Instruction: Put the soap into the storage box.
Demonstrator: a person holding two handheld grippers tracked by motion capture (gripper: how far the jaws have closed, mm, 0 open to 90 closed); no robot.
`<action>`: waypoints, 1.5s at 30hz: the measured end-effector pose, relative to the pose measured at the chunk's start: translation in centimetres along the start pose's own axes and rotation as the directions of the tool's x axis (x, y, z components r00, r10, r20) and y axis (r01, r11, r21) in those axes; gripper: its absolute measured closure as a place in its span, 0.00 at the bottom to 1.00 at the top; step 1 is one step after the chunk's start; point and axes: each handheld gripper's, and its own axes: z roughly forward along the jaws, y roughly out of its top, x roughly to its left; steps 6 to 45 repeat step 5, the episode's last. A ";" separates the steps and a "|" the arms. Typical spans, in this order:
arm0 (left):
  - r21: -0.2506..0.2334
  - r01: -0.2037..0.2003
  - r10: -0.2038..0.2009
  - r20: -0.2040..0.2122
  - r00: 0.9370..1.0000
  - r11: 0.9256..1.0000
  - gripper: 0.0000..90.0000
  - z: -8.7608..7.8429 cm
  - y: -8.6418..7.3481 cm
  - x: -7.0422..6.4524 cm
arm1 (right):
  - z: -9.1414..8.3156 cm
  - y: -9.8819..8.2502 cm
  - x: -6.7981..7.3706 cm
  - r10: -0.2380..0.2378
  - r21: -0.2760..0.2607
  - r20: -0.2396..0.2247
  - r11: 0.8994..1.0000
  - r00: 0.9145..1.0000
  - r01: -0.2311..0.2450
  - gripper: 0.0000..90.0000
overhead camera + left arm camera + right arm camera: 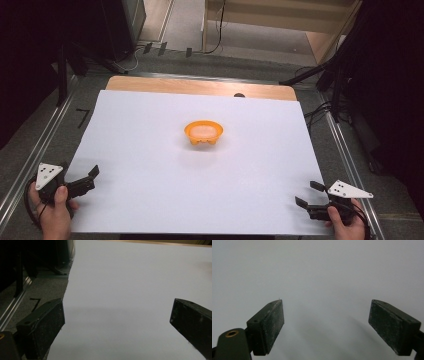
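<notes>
The small round orange plastic bowl (203, 133) sits upright near the middle of the white sheet-covered surface (150, 165), well apart from both hands. The left gripper (91, 175) rests at the sheet's near left edge, jaws spread wide and holding nothing. The right gripper (307, 193) lies at the near right corner, likewise released with its jaws apart over bare white sheet.

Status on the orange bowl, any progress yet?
Nothing looks done: the orange bowl sits untouched mid-sheet on the white sheet. Nothing in hand: the left claw and right claw are open and empty at the near corners. Reach and grasp remain.
</notes>
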 end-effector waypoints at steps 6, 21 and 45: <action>0.011 0.001 -0.001 0.001 1.000 1.000 0.00 0.1 0.0 0.0 | 0.0 0.1 -0.1 0.022 -0.003 0.011 1.000 1.000 -0.022 0.15; 0.011 0.001 -0.001 0.001 1.000 1.000 0.00 0.1 0.0 0.0 | 0.0 0.1 -0.1 0.022 -0.003 0.011 1.000 1.000 -0.022 0.15; 0.011 0.001 -0.001 0.001 1.000 1.000 0.00 0.1 0.0 0.0 | 0.0 0.1 -0.1 0.022 -0.003 0.011 1.000 1.000 -0.022 0.15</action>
